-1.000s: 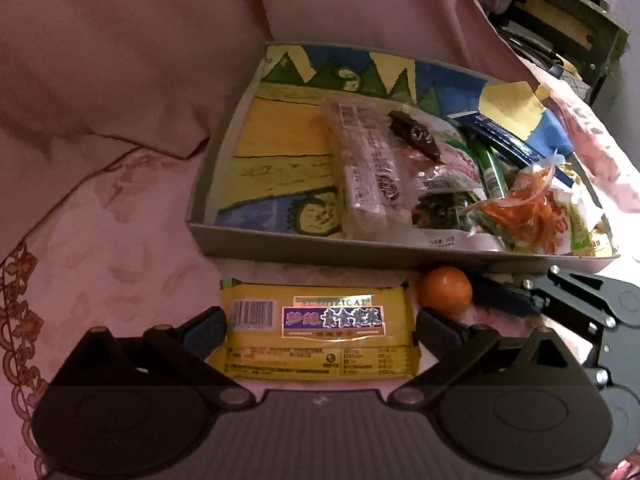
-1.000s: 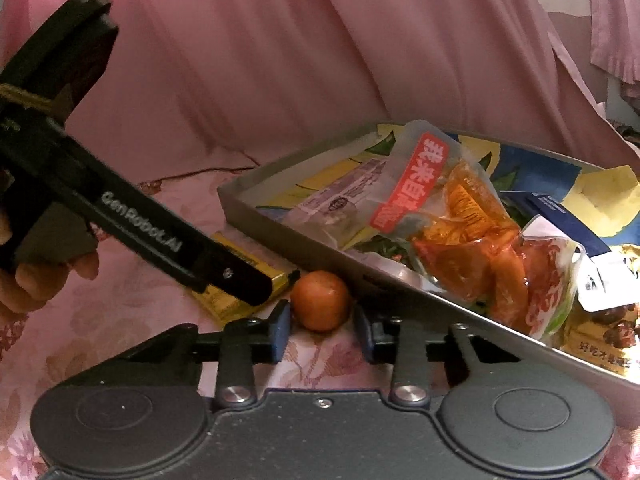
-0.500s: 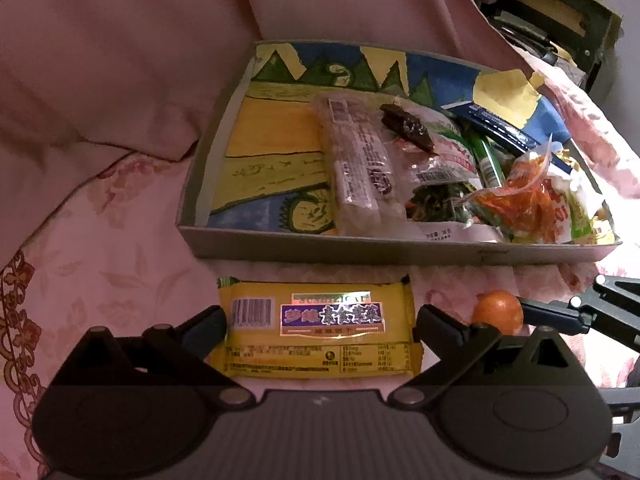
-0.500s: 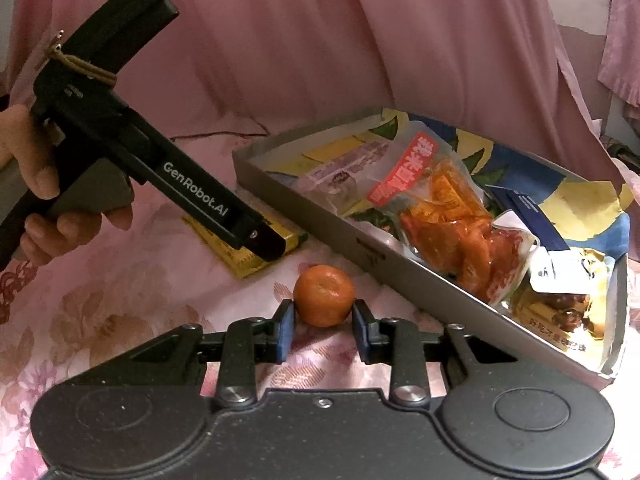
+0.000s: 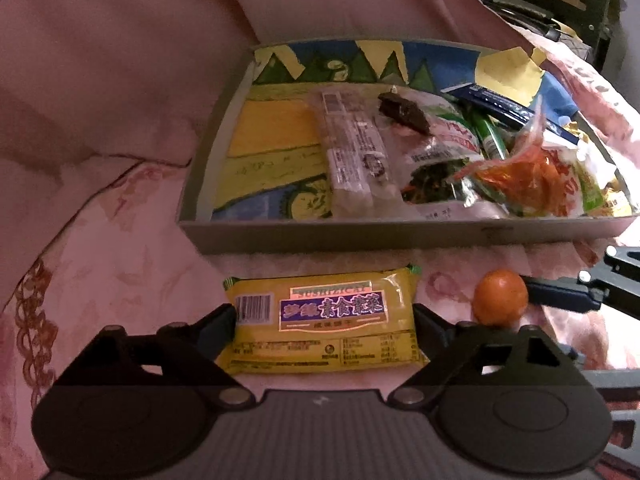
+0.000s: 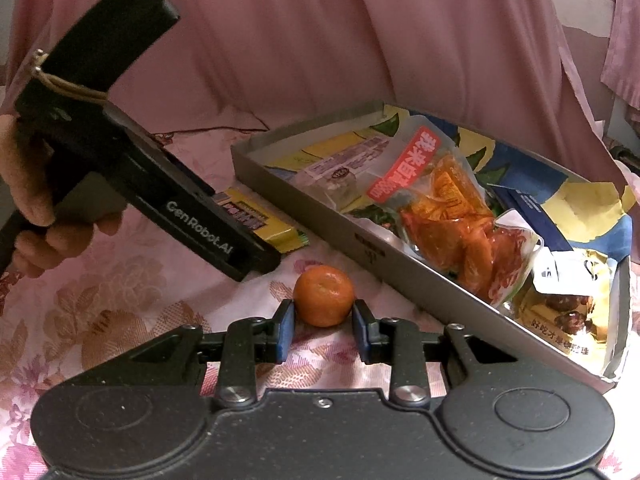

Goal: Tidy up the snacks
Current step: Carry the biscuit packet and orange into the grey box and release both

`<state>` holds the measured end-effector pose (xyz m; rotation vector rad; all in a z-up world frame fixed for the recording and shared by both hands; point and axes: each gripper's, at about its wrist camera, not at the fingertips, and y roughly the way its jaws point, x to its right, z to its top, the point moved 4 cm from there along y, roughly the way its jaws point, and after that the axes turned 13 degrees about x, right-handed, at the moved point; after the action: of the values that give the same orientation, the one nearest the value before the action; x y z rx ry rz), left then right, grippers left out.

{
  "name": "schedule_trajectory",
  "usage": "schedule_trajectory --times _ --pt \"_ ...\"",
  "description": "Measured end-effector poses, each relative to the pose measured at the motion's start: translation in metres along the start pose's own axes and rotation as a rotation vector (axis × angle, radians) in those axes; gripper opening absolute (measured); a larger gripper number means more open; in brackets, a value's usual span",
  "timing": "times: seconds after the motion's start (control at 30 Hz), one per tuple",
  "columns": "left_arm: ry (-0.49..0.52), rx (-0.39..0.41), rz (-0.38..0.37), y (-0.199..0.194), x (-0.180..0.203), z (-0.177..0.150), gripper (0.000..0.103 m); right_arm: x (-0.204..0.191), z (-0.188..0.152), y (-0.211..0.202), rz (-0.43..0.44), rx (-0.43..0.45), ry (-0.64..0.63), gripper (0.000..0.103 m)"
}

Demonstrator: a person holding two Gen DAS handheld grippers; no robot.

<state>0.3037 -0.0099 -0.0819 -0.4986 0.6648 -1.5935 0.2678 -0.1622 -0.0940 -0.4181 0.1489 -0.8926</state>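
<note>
Working low over the flowered pink cloth (image 5: pixel 100 280), we had our left tongs (image 5: pixel 323 320) spread wide, one finger at each short end of the yellow snack packet (image 5: pixel 324 320); whether the pads pressed it or only stood beside it we could not tell. Our right tongs (image 6: pixel 323 322) sat with the blue pads touching either side of the small orange (image 6: pixel 324 295), which rested on the cloth. Both lay just in front of the grey tray (image 5: pixel 360 234), near its long front wall. A narrow strip of cloth ran between packet and wall; the orange was just to the packet's right. Inside the tray, the left half showed bare painted floor (image 5: pixel 272 136), while the right half was heaped with wrapped snacks, an orange-filled bag (image 6: pixel 448 216) topmost. Pink drapery (image 6: pixel 320 40) closed in behind. From the right camera our left tongs' body covered most of the packet. The tray's far right corner was cut off in the left view.
</note>
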Motion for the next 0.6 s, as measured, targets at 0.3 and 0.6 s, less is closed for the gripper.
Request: schedule_trajectory --times 0.3,0.6 --pt "-0.048 0.006 0.039 -0.033 0.006 -0.015 0.091 -0.001 0.006 -0.013 -0.001 0.030 0.009 0.033" --pt "-0.133 0.080 0.112 -0.071 -0.005 0.001 0.091 -0.001 0.027 -0.032 0.003 0.142 0.012 0.033"
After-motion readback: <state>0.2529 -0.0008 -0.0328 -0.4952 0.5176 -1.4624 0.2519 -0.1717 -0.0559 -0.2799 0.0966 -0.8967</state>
